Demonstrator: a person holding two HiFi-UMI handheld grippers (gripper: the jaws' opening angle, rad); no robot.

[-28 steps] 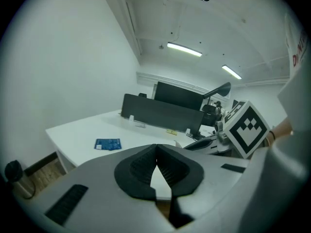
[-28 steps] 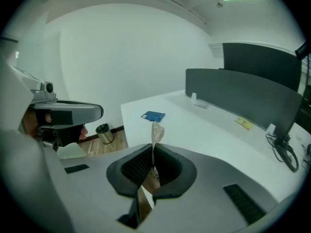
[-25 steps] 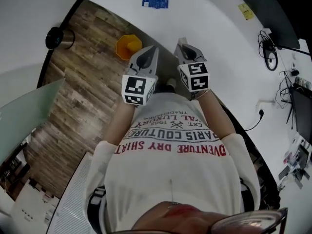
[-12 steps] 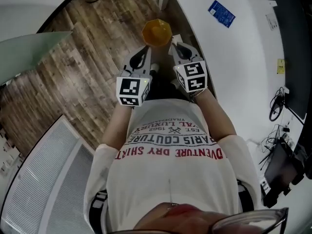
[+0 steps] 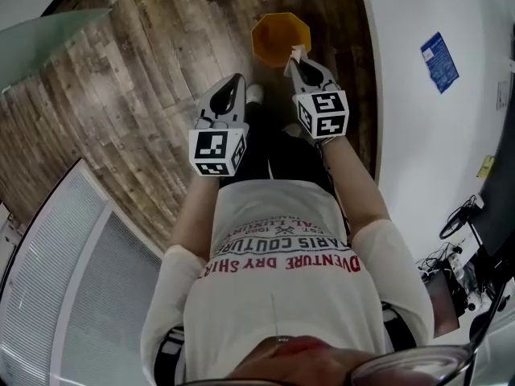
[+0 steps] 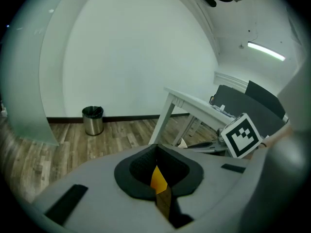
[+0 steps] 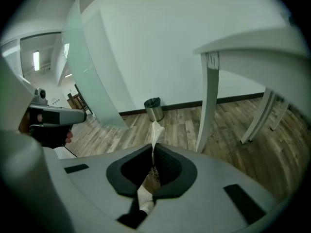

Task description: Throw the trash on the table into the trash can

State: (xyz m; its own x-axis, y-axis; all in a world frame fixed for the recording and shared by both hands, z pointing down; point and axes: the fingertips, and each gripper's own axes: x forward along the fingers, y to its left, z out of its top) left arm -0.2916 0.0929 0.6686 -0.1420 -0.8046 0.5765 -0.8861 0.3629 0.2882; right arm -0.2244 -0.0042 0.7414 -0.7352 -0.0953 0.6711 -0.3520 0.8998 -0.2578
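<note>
The scrap of trash (image 7: 154, 131) is a thin, pale, crumpled strip of wrapper pinched between the jaws of the right gripper (image 5: 302, 64). Its long axis runs along the jaws. The tapered free end sticks out past their tips, pointing forward and away from the person, and the other end trails back through the gap behind the pads. From the head view that free end lies at the near rim of the orange trash can (image 5: 280, 37), which stands on the wood floor (image 5: 145, 87).

The right gripper is clamped tight on the strip, and its forearm reaches straight out from the body toward the can. The left gripper (image 5: 232, 84) is held level beside it, a little farther back, over bare floor. Its jaws are closed together with nothing between them, and only the can's orange shows through the gap behind the pads.

A white table (image 5: 418, 111) runs along the person's right. A small steel bin (image 6: 92, 120) stands by the far wall.

Compared with a second ago, the person has turned away from the table. The can has gone from well left of the grippers to directly ahead of the right one. Both grippers keep the same side-by-side pose.
</note>
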